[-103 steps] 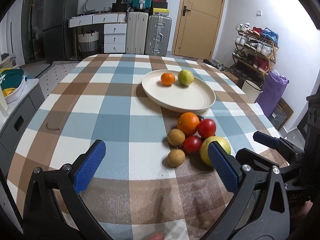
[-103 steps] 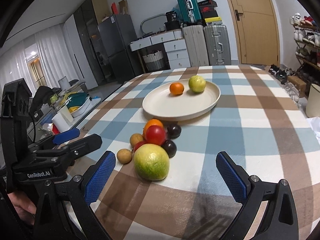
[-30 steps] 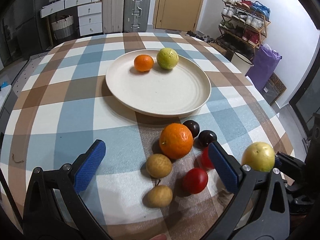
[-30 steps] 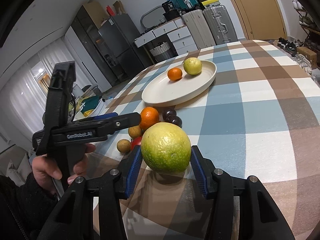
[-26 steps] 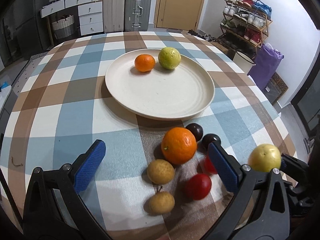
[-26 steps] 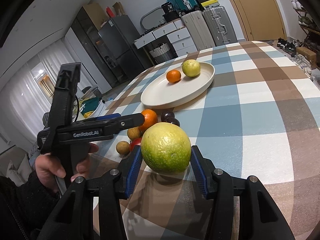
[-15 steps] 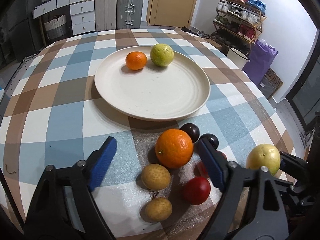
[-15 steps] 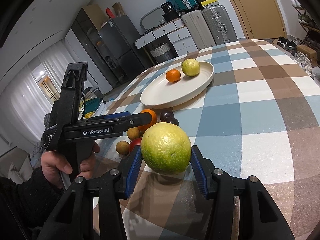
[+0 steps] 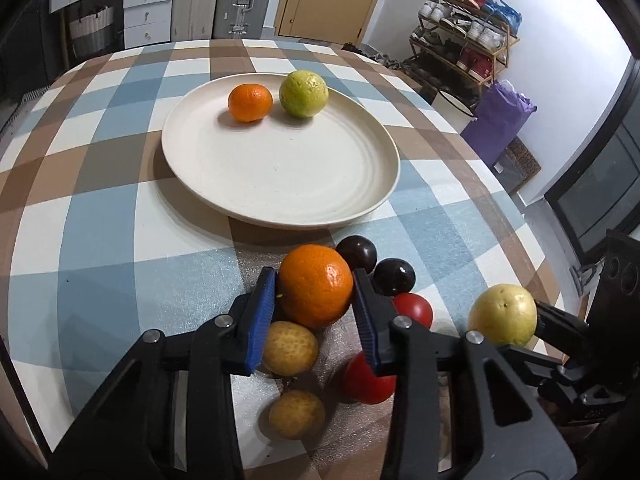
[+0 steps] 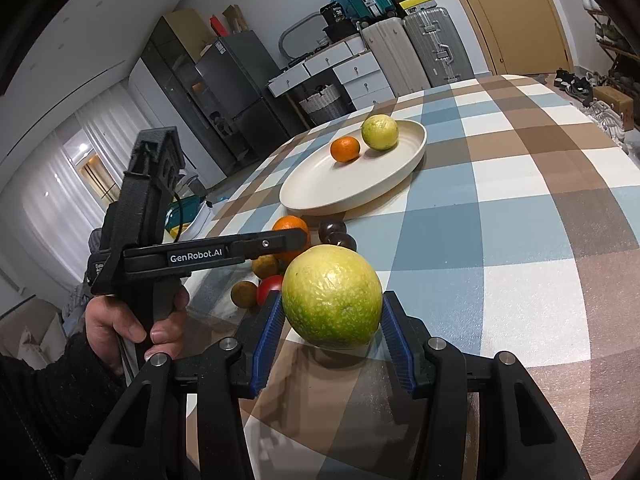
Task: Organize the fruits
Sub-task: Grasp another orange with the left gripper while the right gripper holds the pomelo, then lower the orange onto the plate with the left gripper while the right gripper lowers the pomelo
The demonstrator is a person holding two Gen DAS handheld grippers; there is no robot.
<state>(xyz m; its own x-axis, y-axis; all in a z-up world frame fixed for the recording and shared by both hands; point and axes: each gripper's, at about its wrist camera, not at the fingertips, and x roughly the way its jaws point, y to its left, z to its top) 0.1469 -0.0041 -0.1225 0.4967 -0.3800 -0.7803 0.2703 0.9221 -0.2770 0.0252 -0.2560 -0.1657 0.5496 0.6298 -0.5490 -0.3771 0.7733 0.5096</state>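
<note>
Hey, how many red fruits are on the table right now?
2. One red fruit lies beside the dark plums; the other lies nearer the camera, partly behind the left gripper's fingers. More could be hidden under the gripper.

My left gripper (image 9: 314,300) has just closed from wide open, pads now against the big orange (image 9: 315,285) (it sat loose in the pile before). I also tipped it down and nearer the pile, so the plate (image 9: 372,204) looks closer.
</note>
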